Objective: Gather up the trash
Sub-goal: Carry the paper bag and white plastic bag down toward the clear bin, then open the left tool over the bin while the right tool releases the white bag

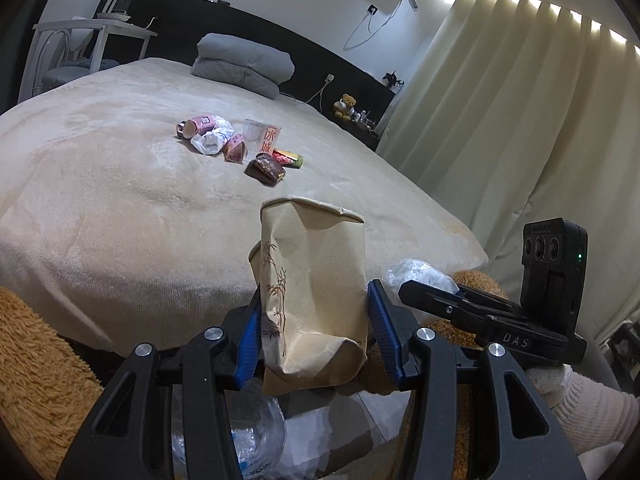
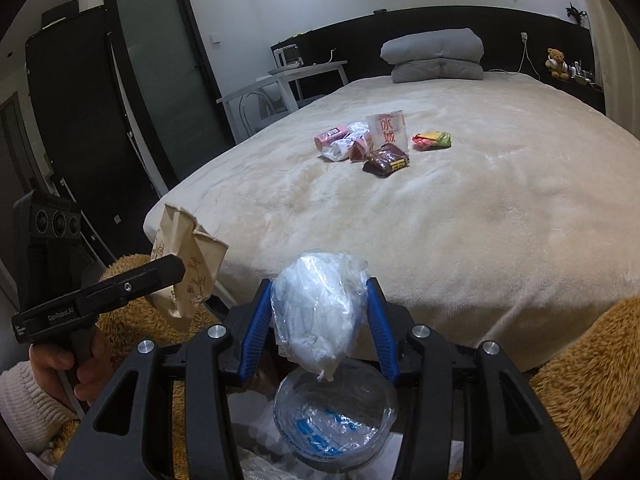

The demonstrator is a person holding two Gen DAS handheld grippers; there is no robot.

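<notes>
- Nearest, below both grippers: clear plastic bag (image 2: 334, 420) with blue print, mouth facing up, over a tan shaggy rug (image 2: 580, 392).
- Left gripper (image 1: 314, 320): blue-padded jaws clamped on a crumpled tan paper cup (image 1: 310, 300) printed with bamboo, rim pointing toward the bed, base crushed toward the camera.
- Right gripper (image 2: 320, 316): jaws clamped on a wad of clear and white plastic wrap (image 2: 320, 312), hanging right above the bag's opening.
- Seen from the right wrist view: a hand (image 2: 70, 368) in a pale knit sleeve gripping the left gripper's handle, paper cup sticking out just off the bed's near corner.
- Beyond: wide bed (image 1: 120, 200) under a cream fleece cover, near edge just past both grippers.
- Mid-bed, well apart from the grippers, a cluster of trash: pink carton (image 1: 198, 125), white crumpled bag (image 1: 210, 140), clear cup with red characters (image 1: 262, 136), dark brown wrapper (image 1: 266, 169), red, yellow and green wrapper (image 1: 290, 158).
- Farther back: folded grey quilt (image 1: 242, 66) by the black headboard (image 1: 320, 64).
- Farthest: teddy bear (image 1: 347, 106) on a ledge, pale curtains (image 1: 520, 120), white table (image 1: 96, 36) with an appliance.
</notes>
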